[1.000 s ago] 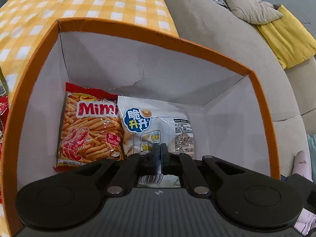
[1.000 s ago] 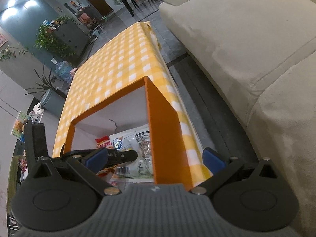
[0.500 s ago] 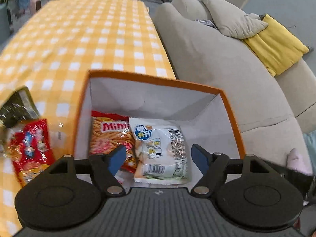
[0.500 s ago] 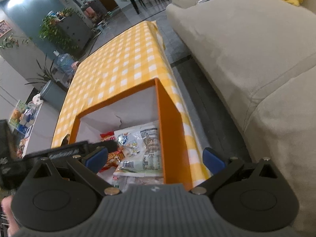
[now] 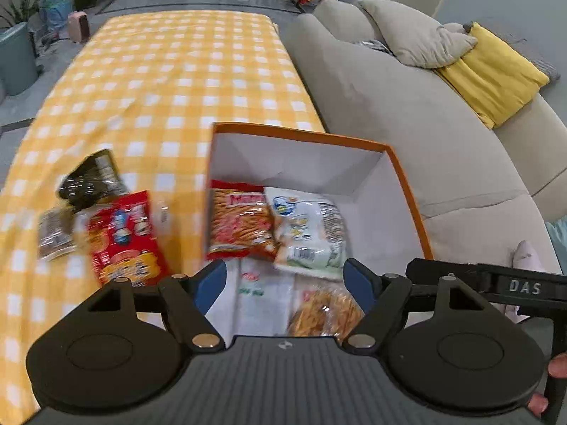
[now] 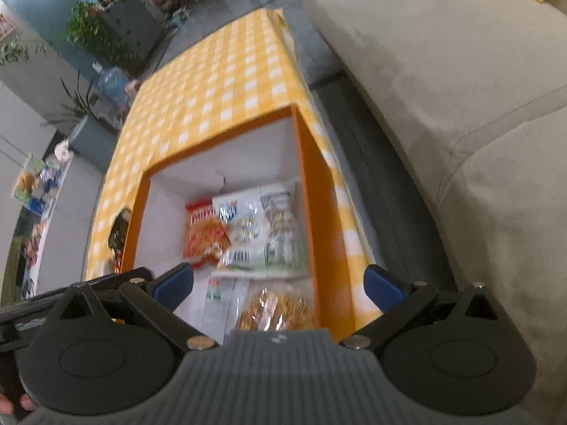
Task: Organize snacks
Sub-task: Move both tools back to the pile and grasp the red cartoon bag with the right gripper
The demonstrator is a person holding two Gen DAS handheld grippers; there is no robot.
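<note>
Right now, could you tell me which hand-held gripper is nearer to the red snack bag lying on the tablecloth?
Left. The left hand-held gripper hangs open just beside the red snack bag; the right hand-held gripper is across the orange box.

One orange box [image 5: 407, 191] holds four snack packets [image 5: 241, 226]; three more packets [image 5: 122, 237] lie on the table [image 5: 159, 71]. Two cushions [image 5: 492, 74] sit on one sofa [image 5: 407, 124].

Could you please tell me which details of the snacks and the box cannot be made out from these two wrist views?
- Left wrist view: motion blur makes the print on the red packet and dark packet on the tablecloth unreadable.
- Left wrist view: the left gripper body hides the orange box's near wall and part of the clear-wrapped snack.
- Right wrist view: the box's left wall hides most of the dark packet outside it.
</note>
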